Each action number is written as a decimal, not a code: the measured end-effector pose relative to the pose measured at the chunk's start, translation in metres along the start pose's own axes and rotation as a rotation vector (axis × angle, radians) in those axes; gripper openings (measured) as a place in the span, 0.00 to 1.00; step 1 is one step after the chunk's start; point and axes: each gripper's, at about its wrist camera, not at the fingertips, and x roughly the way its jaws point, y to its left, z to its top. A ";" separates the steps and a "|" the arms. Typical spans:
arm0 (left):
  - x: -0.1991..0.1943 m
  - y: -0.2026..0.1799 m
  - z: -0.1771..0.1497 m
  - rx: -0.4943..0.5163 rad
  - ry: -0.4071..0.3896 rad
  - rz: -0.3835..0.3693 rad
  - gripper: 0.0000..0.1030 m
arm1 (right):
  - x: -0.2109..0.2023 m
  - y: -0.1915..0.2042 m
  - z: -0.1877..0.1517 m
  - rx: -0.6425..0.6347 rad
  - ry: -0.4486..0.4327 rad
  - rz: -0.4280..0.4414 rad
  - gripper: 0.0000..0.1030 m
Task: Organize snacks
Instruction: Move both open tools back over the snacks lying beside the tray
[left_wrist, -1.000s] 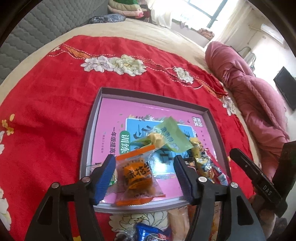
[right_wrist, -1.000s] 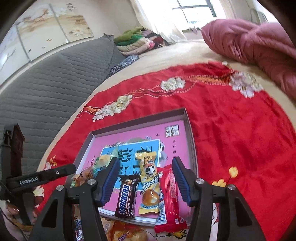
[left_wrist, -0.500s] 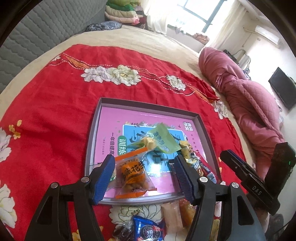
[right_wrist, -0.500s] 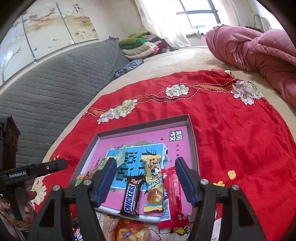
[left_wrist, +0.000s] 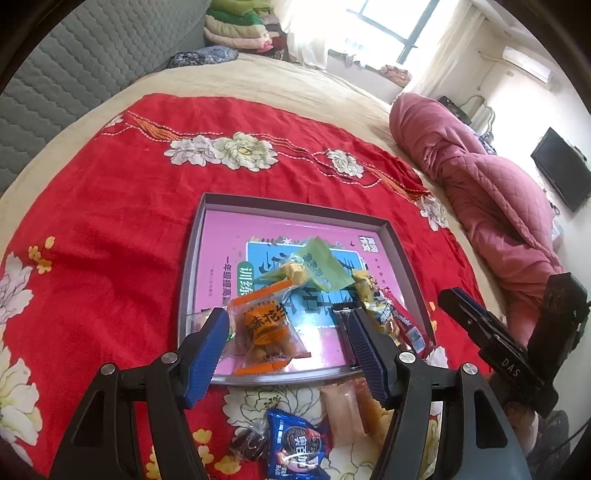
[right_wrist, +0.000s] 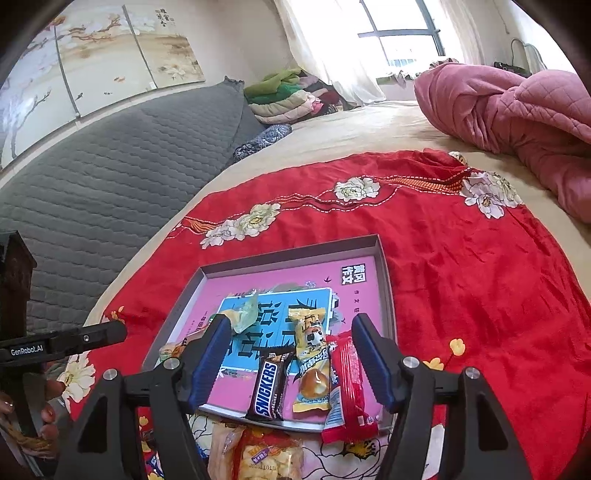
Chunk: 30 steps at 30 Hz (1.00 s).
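Between wide-spread left gripper (left_wrist: 288, 343) fingers: orange snack pack (left_wrist: 267, 328) lying in tray (left_wrist: 306, 208); right gripper (right_wrist: 291, 354) likewise spread, empty, over Snickers bar (right_wrist: 269, 386).

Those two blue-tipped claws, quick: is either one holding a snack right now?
Left gripper: open, holding nothing, above the orange-striped clear snack packet.
Right gripper: open, holding nothing, above the brown Snickers bar.

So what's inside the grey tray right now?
The grey tray holds a pink book, and on it a Snickers bar, yellow bun packet, red packet, orange-trimmed packet and green wrapper. Snacks hide most of the cover.
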 end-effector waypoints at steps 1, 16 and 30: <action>-0.001 0.000 -0.001 0.001 0.002 -0.002 0.67 | -0.001 0.000 0.000 0.000 0.000 -0.001 0.65; -0.011 -0.002 -0.020 0.025 0.034 -0.013 0.67 | -0.016 0.002 -0.016 0.012 0.004 -0.034 0.65; -0.019 -0.003 -0.030 0.049 0.051 -0.015 0.67 | -0.027 0.009 -0.042 -0.008 0.048 -0.077 0.66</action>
